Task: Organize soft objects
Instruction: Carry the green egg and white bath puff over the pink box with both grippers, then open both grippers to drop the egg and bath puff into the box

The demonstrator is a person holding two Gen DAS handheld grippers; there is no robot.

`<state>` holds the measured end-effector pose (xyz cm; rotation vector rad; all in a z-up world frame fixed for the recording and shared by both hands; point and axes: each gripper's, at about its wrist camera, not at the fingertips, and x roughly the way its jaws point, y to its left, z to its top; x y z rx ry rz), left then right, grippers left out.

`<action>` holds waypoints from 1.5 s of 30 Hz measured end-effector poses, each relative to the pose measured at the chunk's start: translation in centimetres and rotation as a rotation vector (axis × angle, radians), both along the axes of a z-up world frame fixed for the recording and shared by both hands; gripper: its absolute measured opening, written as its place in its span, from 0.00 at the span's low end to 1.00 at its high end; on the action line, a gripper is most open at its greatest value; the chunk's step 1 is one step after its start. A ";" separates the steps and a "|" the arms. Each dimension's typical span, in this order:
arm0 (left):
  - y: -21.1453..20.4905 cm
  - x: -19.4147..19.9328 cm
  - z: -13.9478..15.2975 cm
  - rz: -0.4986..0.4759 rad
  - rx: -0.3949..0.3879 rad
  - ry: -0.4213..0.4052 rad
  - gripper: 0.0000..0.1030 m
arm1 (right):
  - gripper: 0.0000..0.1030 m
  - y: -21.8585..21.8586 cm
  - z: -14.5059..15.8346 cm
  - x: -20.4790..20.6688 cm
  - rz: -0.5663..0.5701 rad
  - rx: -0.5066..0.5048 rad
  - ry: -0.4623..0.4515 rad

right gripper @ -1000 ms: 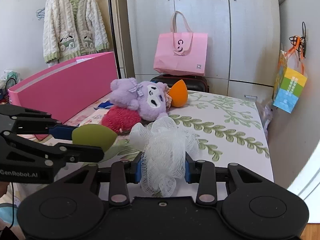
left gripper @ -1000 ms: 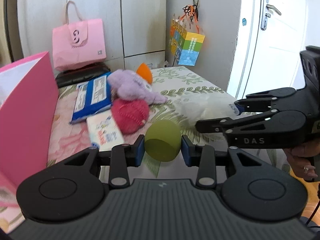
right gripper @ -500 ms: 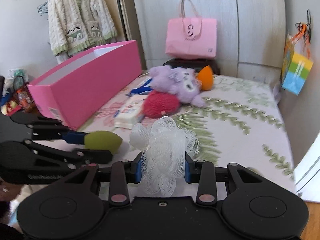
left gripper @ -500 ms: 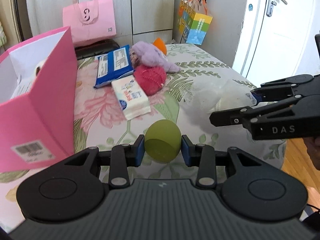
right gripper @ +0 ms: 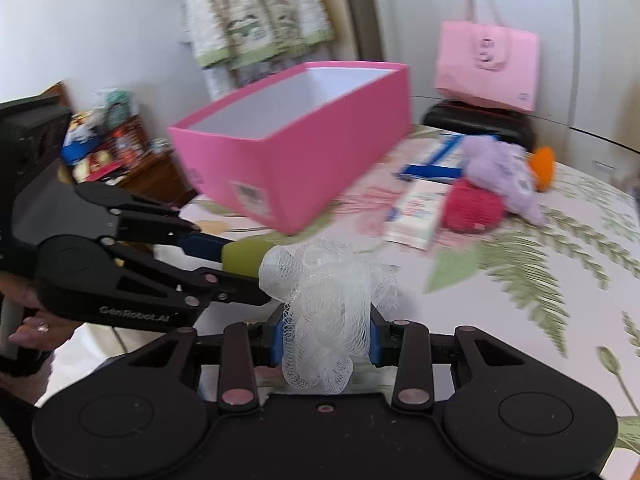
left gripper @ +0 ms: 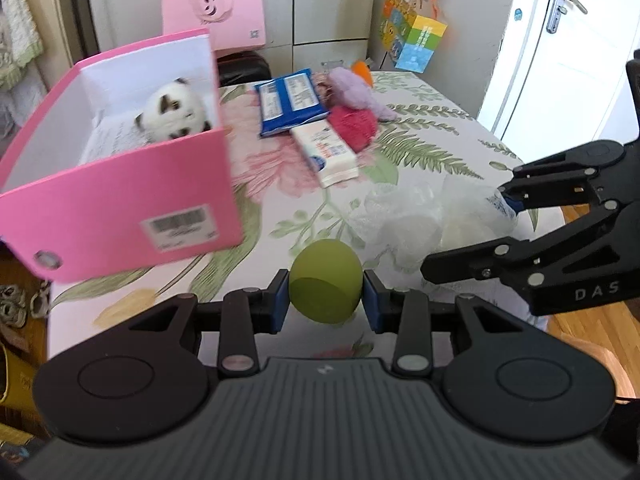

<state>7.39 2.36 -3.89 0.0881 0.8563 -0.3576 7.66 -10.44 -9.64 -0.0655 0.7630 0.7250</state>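
My left gripper [left gripper: 325,303] is shut on a green sponge egg [left gripper: 325,275], held above the near edge of the bed; the egg also shows in the right wrist view [right gripper: 244,256]. My right gripper [right gripper: 326,338] is shut on a white mesh bath puff [right gripper: 326,300], close to the right of the left gripper. An open pink box [left gripper: 120,200] stands on the bed at the left with a white and black plush [left gripper: 176,112] inside; in the right wrist view the box [right gripper: 304,152] lies ahead.
On the leaf-print bedspread [left gripper: 432,148] lie a purple plush [left gripper: 356,88], a red knitted ball [left gripper: 354,126], a white tissue pack [left gripper: 328,156], a blue pack [left gripper: 290,100] and an orange sponge [left gripper: 360,70]. A pink bag [left gripper: 214,12] stands behind.
Both grippers have pulled back toward the near bed edge and swung left, still holding their objects. The pink box is now nearer and its inside with the plush shows.
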 end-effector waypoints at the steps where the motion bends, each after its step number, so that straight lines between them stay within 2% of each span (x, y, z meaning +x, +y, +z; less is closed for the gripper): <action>1: 0.5 -0.2 0.2 0.001 -0.004 0.008 0.36 | 0.41 0.5 0.4 -0.1 0.017 0.001 -0.001; 4: 2.2 -1.1 1.2 0.007 -0.010 0.018 0.36 | 0.41 1.7 1.5 -0.7 0.059 0.001 -0.017; 9: 4.9 -1.9 3.2 0.022 -0.013 -0.016 0.36 | 0.41 4.0 4.0 -0.8 0.115 -0.005 -0.072; 14: 7.4 -1.8 6.0 0.073 0.002 -0.120 0.36 | 0.42 5.8 6.2 0.2 0.150 0.010 -0.131; 18: 8.7 -0.6 7.3 0.104 -0.013 -0.173 0.36 | 0.42 7.0 7.6 1.7 0.156 0.045 -0.177; 23: 10.2 2.4 8.4 0.118 -0.049 -0.184 0.36 | 0.42 9.2 8.3 4.5 0.148 0.045 -0.199; 28: 10.5 6.1 8.3 0.131 -0.031 -0.186 0.36 | 0.42 11.3 8.4 7.7 0.144 0.000 -0.223; 32: 10.9 8.8 7.3 0.184 -0.018 -0.192 0.36 | 0.42 12.8 7.7 10.6 0.166 -0.030 -0.206; 34: 11.0 9.5 6.6 0.207 0.019 -0.216 0.36 | 0.43 13.8 7.2 11.9 0.188 -0.061 -0.214; 38: 11.2 11.5 5.1 0.234 0.071 -0.178 0.36 | 0.43 15.5 6.2 14.1 0.200 -0.133 -0.199; 41: 12.0 12.9 4.3 0.247 0.059 -0.143 0.36 | 0.43 16.2 5.5 15.3 0.237 -0.146 -0.171; 45: 12.8 14.0 3.5 0.260 0.044 -0.106 0.36 | 0.43 17.2 4.8 15.9 0.266 -0.191 -0.184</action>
